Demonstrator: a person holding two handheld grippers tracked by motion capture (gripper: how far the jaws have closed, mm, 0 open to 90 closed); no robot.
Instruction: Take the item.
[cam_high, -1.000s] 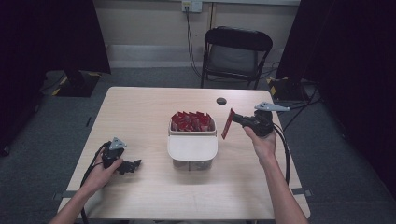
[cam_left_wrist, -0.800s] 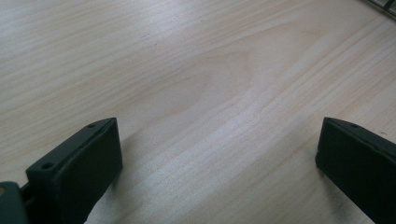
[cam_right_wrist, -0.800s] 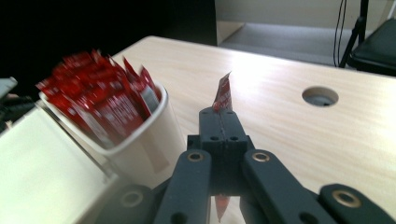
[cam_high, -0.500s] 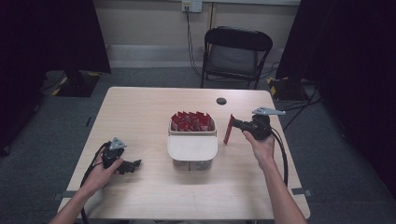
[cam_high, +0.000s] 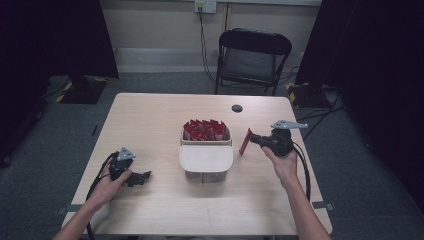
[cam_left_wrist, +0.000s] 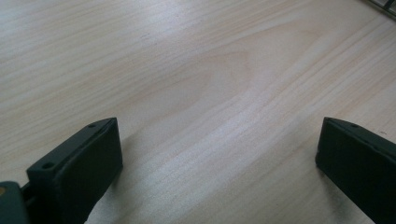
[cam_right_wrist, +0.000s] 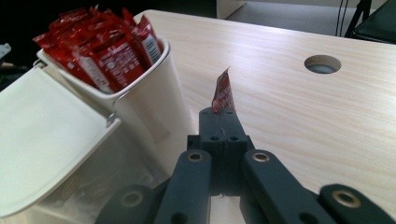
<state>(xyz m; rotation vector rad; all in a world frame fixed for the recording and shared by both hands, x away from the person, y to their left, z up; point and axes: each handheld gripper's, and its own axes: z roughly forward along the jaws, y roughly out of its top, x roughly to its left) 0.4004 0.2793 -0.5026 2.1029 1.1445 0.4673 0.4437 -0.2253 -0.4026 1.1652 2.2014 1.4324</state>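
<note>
Desk (cam_high: 165, 120) of pale wood carries, in the high view, a white plastic container (cam_high: 206, 157) packed with red sachets (cam_high: 205, 129) in its far part. Right of it, the right hand-held gripper (cam_high: 252, 139) pinches one thin red sachet (cam_high: 245, 142); the left hand-held gripper (cam_high: 144, 176) rests near the desk's left.

Left gripper view: jaws spread wide over bare wood.

Right gripper view: jaws pressed together on the sachet's lower end, upright beside the container.
</note>
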